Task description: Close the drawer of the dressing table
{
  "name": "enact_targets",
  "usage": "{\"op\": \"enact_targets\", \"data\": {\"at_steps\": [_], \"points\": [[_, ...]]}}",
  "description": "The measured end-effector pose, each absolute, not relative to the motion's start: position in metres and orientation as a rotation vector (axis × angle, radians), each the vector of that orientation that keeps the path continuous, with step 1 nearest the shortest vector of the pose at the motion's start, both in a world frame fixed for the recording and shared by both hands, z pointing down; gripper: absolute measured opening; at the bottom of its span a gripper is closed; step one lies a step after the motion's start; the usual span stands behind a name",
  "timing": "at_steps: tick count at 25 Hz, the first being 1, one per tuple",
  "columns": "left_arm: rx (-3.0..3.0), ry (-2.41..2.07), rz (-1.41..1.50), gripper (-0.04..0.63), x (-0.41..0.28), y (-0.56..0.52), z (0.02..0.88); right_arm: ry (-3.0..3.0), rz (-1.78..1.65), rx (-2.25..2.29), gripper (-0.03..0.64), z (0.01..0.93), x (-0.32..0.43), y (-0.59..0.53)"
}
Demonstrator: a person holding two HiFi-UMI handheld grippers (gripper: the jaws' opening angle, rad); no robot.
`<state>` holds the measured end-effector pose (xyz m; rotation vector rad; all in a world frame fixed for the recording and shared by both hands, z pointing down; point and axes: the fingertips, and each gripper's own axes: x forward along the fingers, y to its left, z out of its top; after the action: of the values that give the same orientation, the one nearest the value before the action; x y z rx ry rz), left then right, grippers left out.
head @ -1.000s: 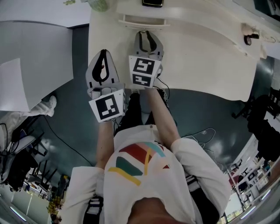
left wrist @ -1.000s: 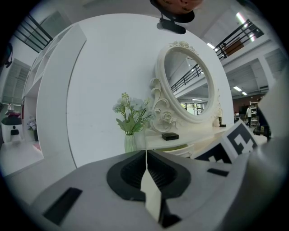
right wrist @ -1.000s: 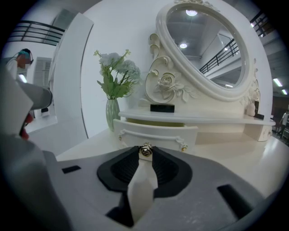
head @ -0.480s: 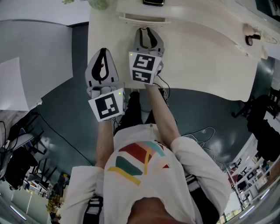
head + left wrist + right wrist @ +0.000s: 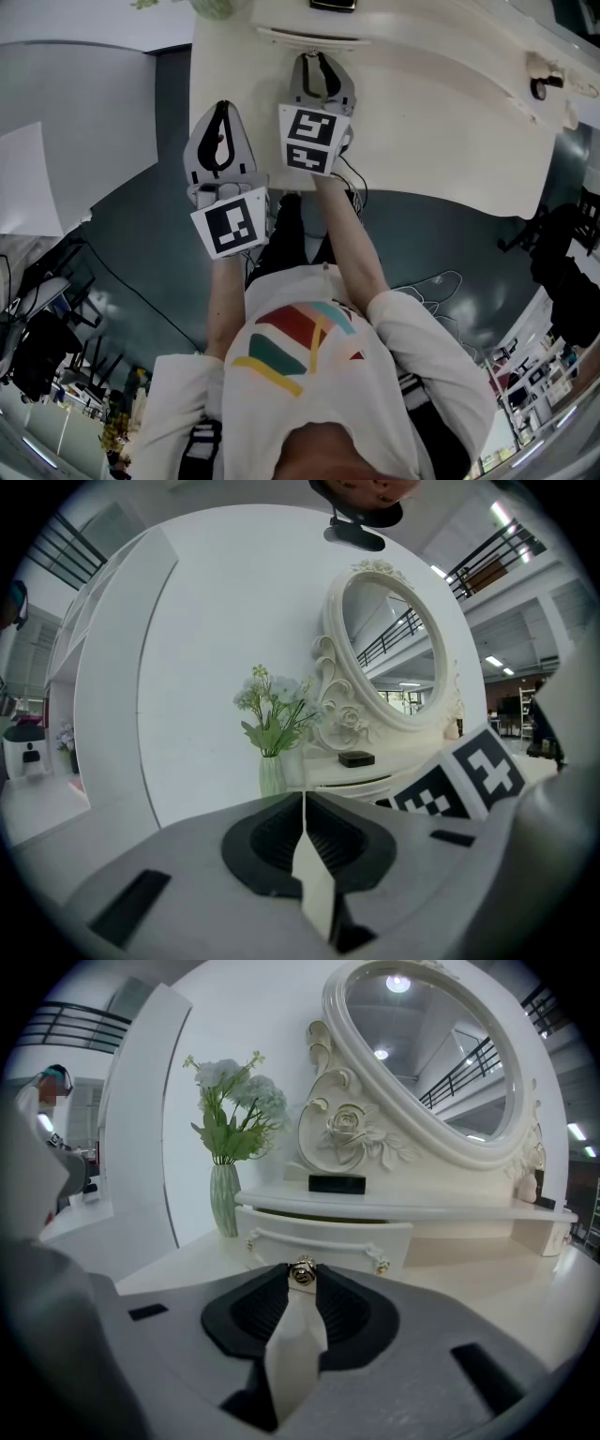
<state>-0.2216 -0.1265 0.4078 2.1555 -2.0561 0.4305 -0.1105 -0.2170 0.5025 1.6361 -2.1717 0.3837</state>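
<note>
Cream-white drawer (image 5: 328, 1234) of the dressing table is plainly on its way in. From the head view its front edge now sits closer under the raised shelf than it did a moment ago, and less of it juts over the pale curved desk (image 5: 431, 131). The right tool (image 5: 320, 64) has gone forward with it by the same small amount. Seen along that tool, its jaws are only slightly apart, pinching the small brass rose-shaped knob (image 5: 302, 1272) at the middle of the drawer front. So the push is being made through the knob itself. A thin dark gap shows along the top of the drawer, below the shelf that carries the small black box (image 5: 337, 1183). I'd judge from that gap that it isn't fully home yet and a little more travel is needed. The left tool (image 5: 303, 799) hasn't budged. It hangs off the desk's left side, jaws closed together on nothing, and takes no part in the work. The slim green glass vase of white flowers (image 5: 223, 1199) stands just left of the drawer, clear of the pushing line. To my eye, a straight shove shouldn't trouble it.
</note>
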Motion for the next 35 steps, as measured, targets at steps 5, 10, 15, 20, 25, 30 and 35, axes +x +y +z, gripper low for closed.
{"op": "enact_targets", "data": {"at_steps": [5, 10, 15, 20, 25, 30, 35], "points": [[2.149, -2.059, 0.434, 0.008, -0.225, -0.128, 0.409, -2.168, 0.381, 1.642, 0.081, 0.502, -0.111, -0.223], [2.145, -2.062, 0.441, 0.008, -0.227, -0.129, 0.411, -2.167, 0.372, 1.648, 0.081, 0.502, -0.111, -0.23], [2.138, -2.068, 0.45, 0.008, -0.232, -0.129, 0.413, -2.165, 0.37, 1.652, 0.081, 0.503, -0.112, -0.235], [2.128, -2.072, 0.454, 0.009, -0.235, -0.126, 0.414, -2.162, 0.366, 1.648, 0.081, 0.502, -0.113, -0.238], [2.119, -2.075, 0.459, 0.008, -0.234, -0.124, 0.414, -2.162, 0.368, 1.645, 0.081, 0.502, -0.112, -0.242], [2.132, -2.075, 0.473, 0.008, -0.231, -0.123, 0.415, -2.16, 0.363, 1.639, 0.081, 0.503, -0.112, -0.245], [2.133, -2.068, 0.485, 0.008, -0.231, -0.121, 0.414, -2.159, 0.372, 1.629, 0.082, 0.502, -0.113, -0.244]]}}
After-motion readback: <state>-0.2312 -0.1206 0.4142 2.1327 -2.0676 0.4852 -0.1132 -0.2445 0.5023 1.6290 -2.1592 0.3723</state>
